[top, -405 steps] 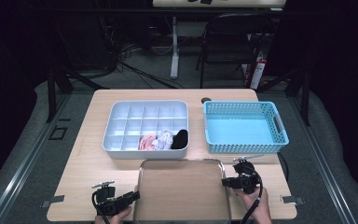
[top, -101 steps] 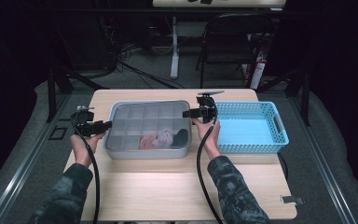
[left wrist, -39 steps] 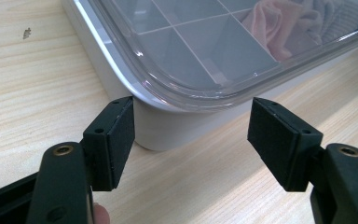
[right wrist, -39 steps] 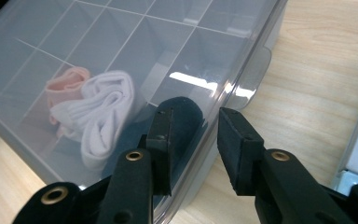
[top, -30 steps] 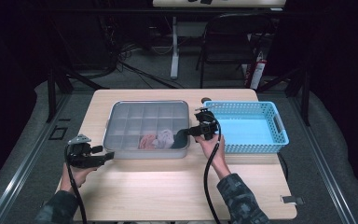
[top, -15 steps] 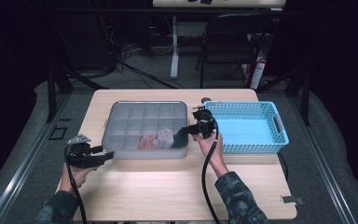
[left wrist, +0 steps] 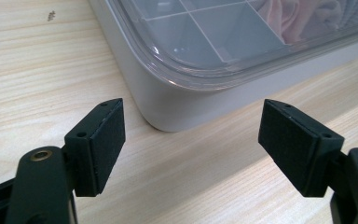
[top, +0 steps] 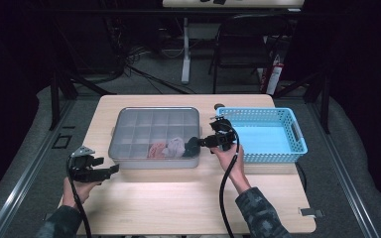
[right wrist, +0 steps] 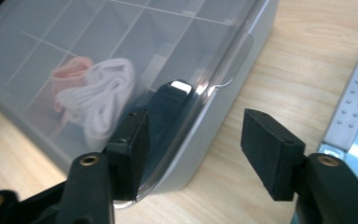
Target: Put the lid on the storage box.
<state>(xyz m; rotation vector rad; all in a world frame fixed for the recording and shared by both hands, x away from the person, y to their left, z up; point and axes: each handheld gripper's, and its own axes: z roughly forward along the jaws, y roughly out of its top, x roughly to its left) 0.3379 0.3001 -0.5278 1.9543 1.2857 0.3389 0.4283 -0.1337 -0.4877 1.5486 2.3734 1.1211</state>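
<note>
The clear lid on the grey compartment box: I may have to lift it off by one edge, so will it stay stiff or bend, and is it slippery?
The clear lid looks thin and glossy, so probably light, slightly flexible, and slick under the jaws. It spans the whole grey box, so lifting one edge may bow it.

No readable text, labels, brands or numbers on anything in view.

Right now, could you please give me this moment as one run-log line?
lid: on grey box | left gripper: open, off box corner | right gripper: open, jaws just opened astride box edge | basket: beside box
</note>
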